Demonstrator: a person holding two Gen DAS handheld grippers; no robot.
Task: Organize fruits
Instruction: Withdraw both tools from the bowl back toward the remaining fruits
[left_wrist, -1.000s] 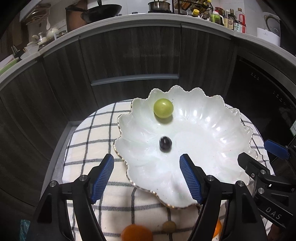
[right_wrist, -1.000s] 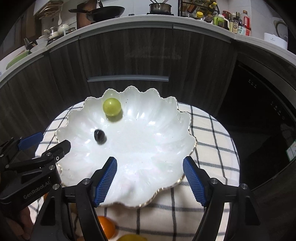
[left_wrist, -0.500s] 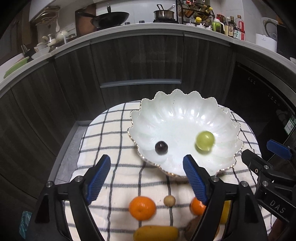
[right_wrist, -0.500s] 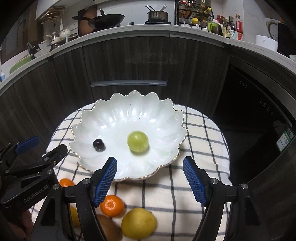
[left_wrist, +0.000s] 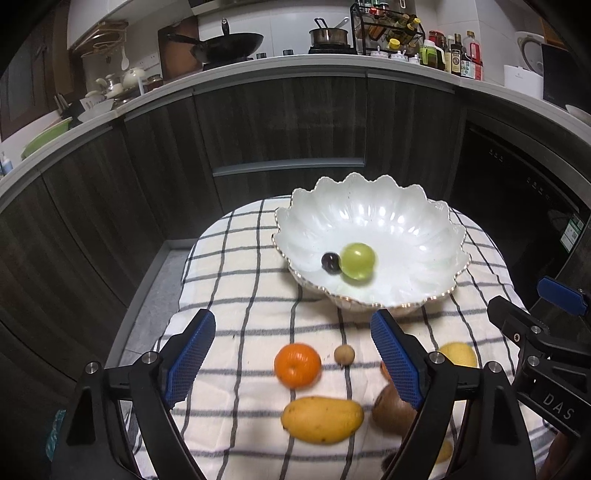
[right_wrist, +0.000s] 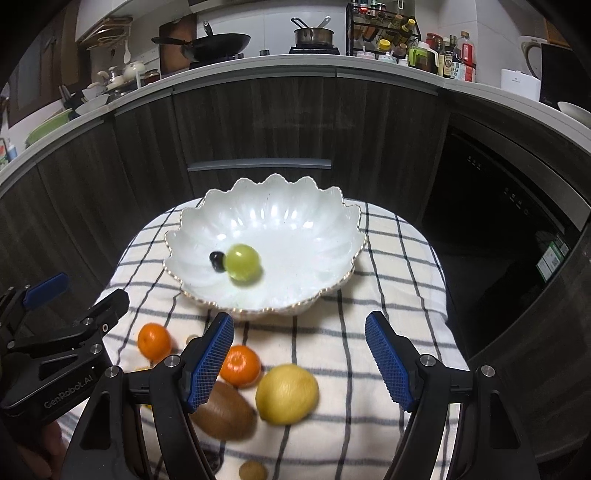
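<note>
1. Nearest the cameras, both sets of fingers hang apart and empty above the checked cloth (left_wrist: 236, 280) on the bench: the left gripper (left_wrist: 293, 363) has just been spreading wider with nothing between its pads, and the right gripper (right_wrist: 299, 360) stands open too. Closing early, before the pads straddle a fruit, would only nudge it away.
2. At 6 o'clock of the left view, the mango (left_wrist: 322, 419) lies on soft, rumpled fabric. A pinch off its middle could squirt it toward the cloth's edge.
3. Just beyond, the orange (left_wrist: 297, 364) and the small brown fruit (left_wrist: 344, 355) sit near each other; a wide approach may knock the little one rolling.
4. At 5 o'clock from the right gripper's left finger, the kiwi (right_wrist: 223, 410), the lemon (right_wrist: 287, 392) and a second orange (right_wrist: 240, 365) crowd together. Lifting one probably disturbs its neighbours.
5. Farthest, at 12 o'clock, the scalloped bowl (left_wrist: 424, 206) holds the green fruit (left_wrist: 357, 261) touching the dark one (left_wrist: 331, 262). The green one looks blurred, perhaps rolling, so a hard drop could bounce fruit over the low rim.
</note>
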